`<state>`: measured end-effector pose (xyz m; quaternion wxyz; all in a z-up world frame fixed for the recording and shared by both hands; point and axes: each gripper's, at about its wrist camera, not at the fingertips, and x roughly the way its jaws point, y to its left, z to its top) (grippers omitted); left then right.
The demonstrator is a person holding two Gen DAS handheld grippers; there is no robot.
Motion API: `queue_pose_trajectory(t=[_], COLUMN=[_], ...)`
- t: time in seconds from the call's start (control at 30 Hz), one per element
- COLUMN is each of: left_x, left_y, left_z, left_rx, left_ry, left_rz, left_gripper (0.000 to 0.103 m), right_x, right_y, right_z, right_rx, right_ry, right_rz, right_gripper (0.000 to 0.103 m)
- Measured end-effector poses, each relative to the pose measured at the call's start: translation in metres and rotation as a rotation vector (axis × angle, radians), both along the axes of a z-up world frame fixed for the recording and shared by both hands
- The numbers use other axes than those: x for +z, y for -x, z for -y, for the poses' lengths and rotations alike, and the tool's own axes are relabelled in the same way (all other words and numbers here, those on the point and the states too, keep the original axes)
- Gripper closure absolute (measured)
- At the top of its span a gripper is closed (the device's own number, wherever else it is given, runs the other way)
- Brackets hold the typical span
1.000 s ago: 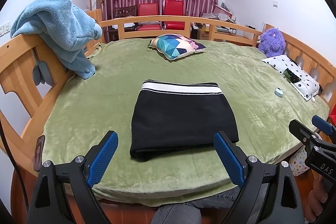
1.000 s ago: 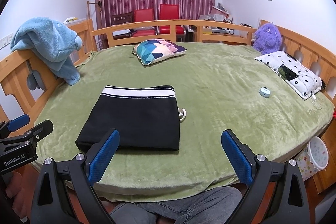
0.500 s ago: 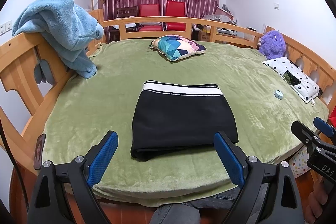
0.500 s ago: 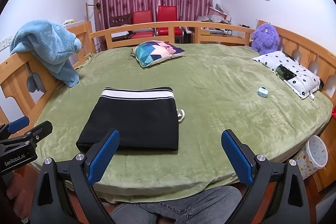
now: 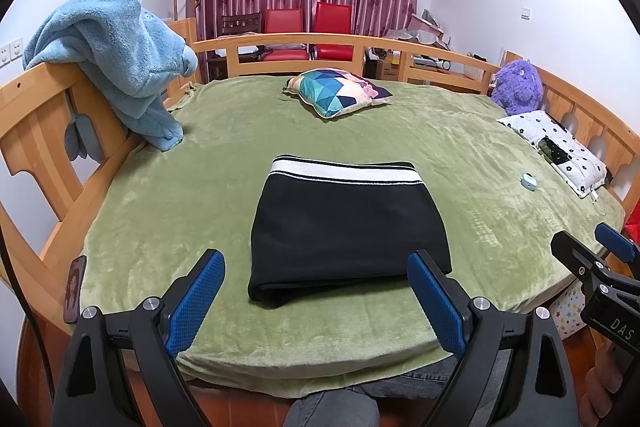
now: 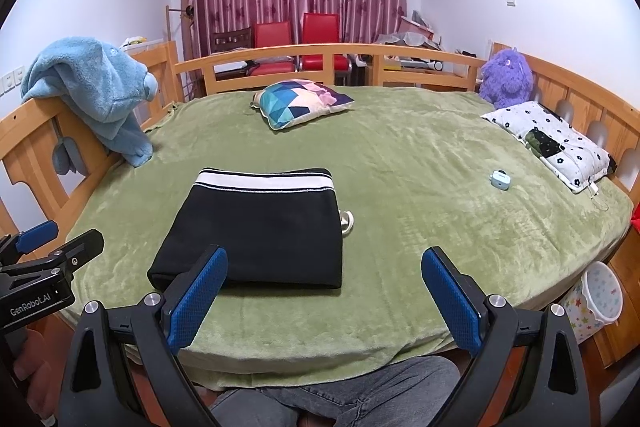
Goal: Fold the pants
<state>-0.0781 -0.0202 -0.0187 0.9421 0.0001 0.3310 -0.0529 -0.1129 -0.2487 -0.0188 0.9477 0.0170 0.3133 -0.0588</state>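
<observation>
While both claws hang spread wide over the near edge of the bed [image 5: 140, 227], neither holds anything: the left claw [image 5: 316, 297] has its blue pads either side of the near end of the pants [image 5: 344, 227] without touching them, and the right claw [image 6: 324, 301] sits further right, its left pad [image 6: 196, 301] in front of the pants' near corner and its right pad over bare green cover. The pants lie folded into a flat black rectangle near the front middle of the bed, white waistband at the far end, fold edge toward the person. A pale cord end [image 6: 346, 221] pokes out from their right side. Further right on the cover lies a small light-blue case [image 6: 500, 181], and beyond it a white flowered pillow [image 6: 552, 143] rests against the wooden rail with a purple plush [image 6: 506, 79] behind it. A patterned cushion [image 5: 338, 95] sits at the far middle, and a blue blanket [image 5: 120, 67] drapes over the left rail. Grey trouser knees [image 6: 340, 391] show below the bed edge.
</observation>
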Motion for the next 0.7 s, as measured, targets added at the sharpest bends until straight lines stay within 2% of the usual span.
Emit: queue_pose_trajectory(t=[0.7], left_x=[0.0023], left_y=[0.0022], left_z=[0.0022], left_rx=[0.004], left_ry=[0.006], left_rz=[0.0], left_gripper=[0.01], right_x=[0.0006], right_y=[0.0006], right_z=[-0.0031], right_rx=[0.004], right_ry=[-0.001], right_rz=[0.004], right_gripper=[0.007])
